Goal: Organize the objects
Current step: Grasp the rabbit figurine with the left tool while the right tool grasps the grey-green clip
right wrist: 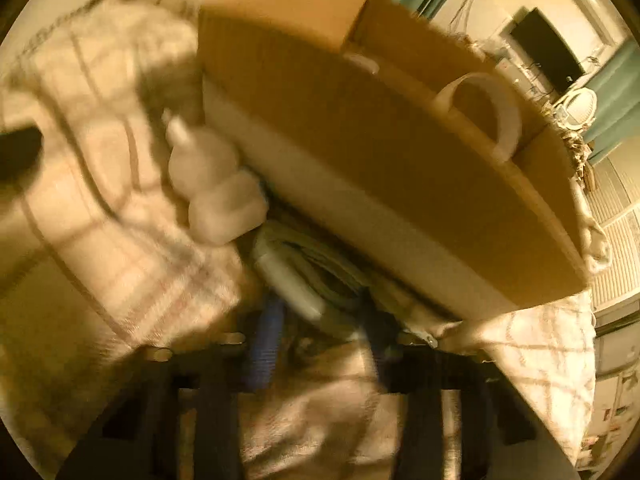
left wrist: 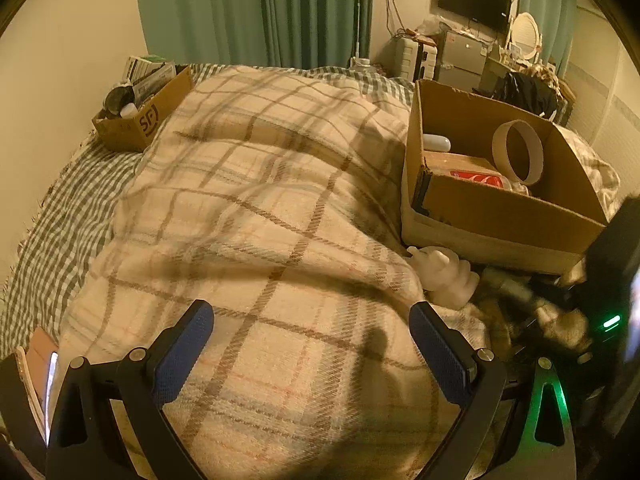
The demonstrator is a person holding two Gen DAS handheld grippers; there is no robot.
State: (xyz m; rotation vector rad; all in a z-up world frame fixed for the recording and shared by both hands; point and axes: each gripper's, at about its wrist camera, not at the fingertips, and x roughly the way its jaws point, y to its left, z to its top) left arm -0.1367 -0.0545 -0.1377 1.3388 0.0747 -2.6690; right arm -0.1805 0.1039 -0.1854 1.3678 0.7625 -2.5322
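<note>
Left gripper (left wrist: pixel 311 336) wide open over blanket (left wrist: pixel 248 208), empty. Right gripper (right wrist: pixel 316 328) blurred, parted around coiled cable (right wrist: pixel 304 268); grip unclear.

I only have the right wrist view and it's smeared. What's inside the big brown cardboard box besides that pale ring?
Observer: A red-labelled plastic bottle lies in the big brown cardboard box, beside the pale cardboard ring.
Operator: Where's the left claw?
Observer: The left claw is open over the cream plaid blanket, holding nothing.
Operator: Any other container?
Observer: A small cardboard box marked SF sits at the bed's far left corner.
</note>
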